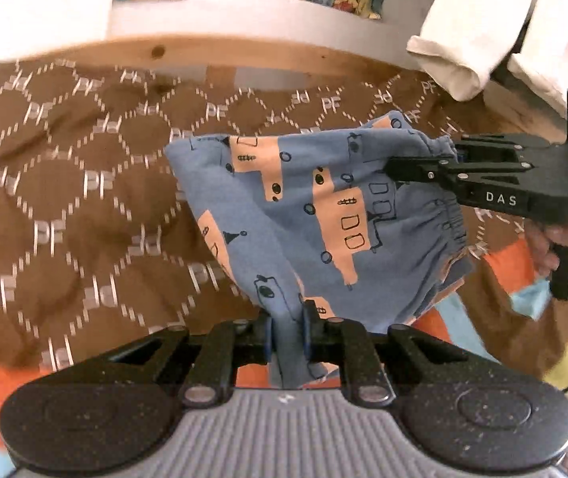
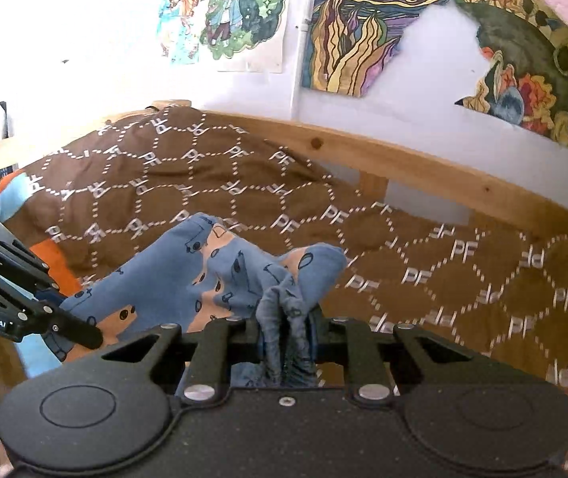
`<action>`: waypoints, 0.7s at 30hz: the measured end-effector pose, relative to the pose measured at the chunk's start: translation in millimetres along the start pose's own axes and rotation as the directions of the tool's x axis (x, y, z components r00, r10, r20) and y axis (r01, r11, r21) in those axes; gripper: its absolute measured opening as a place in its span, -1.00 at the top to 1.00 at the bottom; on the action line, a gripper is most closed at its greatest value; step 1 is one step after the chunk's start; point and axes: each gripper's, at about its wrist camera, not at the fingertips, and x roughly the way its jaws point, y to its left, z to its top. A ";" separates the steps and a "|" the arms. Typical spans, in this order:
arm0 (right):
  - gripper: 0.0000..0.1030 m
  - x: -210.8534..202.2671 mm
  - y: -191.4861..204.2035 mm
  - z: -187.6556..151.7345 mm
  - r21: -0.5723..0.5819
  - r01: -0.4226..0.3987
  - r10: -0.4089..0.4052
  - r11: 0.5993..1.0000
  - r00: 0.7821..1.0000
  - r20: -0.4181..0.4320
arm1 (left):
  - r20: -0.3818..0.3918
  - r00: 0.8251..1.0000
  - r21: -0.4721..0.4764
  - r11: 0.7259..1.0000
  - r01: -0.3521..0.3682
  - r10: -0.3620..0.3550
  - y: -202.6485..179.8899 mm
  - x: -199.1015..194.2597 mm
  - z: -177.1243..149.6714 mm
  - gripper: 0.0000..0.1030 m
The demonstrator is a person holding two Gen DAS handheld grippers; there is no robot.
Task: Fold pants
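- We held the blue patterned pants (image 1: 324,207) lifted above the brown quilted bedspread (image 1: 65,199).
- Our left gripper (image 1: 288,332) pinched a narrow fold of the fabric.
- Our right gripper (image 2: 288,338) clamped the gathered waistband (image 1: 443,215), fingers narrow.
- A wooden bed rail (image 2: 403,167) ran behind.

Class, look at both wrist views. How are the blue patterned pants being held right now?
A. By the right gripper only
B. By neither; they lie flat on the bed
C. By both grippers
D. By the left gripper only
C: the left gripper and the right gripper each pinch a bunch of the pants.
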 end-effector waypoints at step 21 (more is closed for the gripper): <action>-0.18 80.5 -64.9 -17.5 0.134 0.054 -0.034 0.989 0.989 -0.143 | -0.054 0.998 -0.019 1.000 -0.024 0.023 39.3 73.7 8.2 0.51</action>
